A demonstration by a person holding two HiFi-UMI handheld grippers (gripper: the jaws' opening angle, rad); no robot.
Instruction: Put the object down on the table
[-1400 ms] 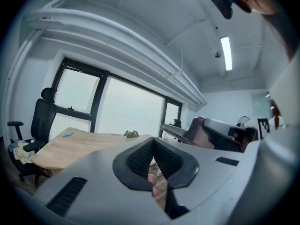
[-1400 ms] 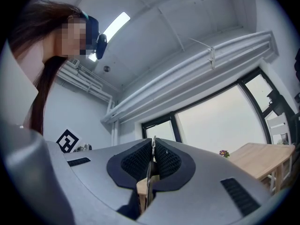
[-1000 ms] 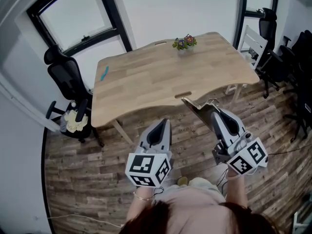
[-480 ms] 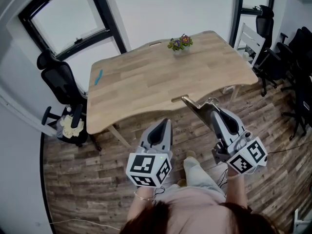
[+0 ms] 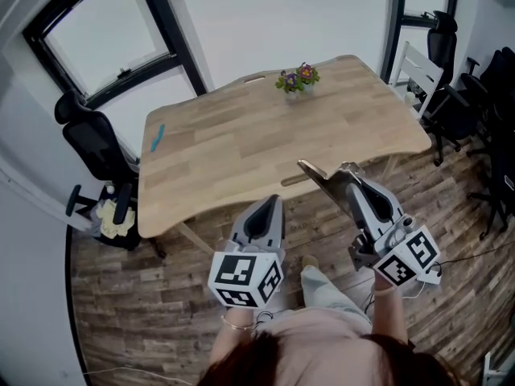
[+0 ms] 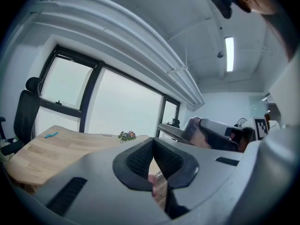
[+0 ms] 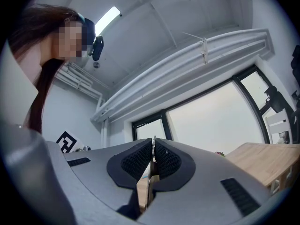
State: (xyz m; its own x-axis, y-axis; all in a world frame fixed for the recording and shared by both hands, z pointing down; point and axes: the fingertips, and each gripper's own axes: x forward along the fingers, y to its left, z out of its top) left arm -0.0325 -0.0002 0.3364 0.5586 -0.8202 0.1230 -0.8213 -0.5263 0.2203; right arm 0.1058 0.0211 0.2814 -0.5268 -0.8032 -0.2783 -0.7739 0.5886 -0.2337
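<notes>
My right gripper [image 5: 348, 172] is shut on a thin flat brown panel [image 5: 313, 170], which sticks out ahead of the jaws toward the front edge of the wooden table [image 5: 241, 147]. In the right gripper view the panel [image 7: 149, 179] shows edge-on, pinched between the pads [image 7: 165, 159]. My left gripper [image 5: 270, 203] hangs over the floor short of the table, its jaws shut with nothing in them. The left gripper view shows its tips [image 6: 153, 143] meeting, with the right gripper [image 6: 220, 134] and the panel [image 6: 174, 130] off to the right.
A small flower pot [image 5: 296, 79] stands at the table's far edge and a blue item [image 5: 156, 137] lies near its left end. A black office chair [image 5: 90, 147] stands at the left, a white chair [image 5: 422, 72] and dark chairs [image 5: 471, 103] at the right.
The table has drawn nearer and lower in the head view as the person steps forward. Both grippers keep their places in the view, and the panel stays in the right one.
</notes>
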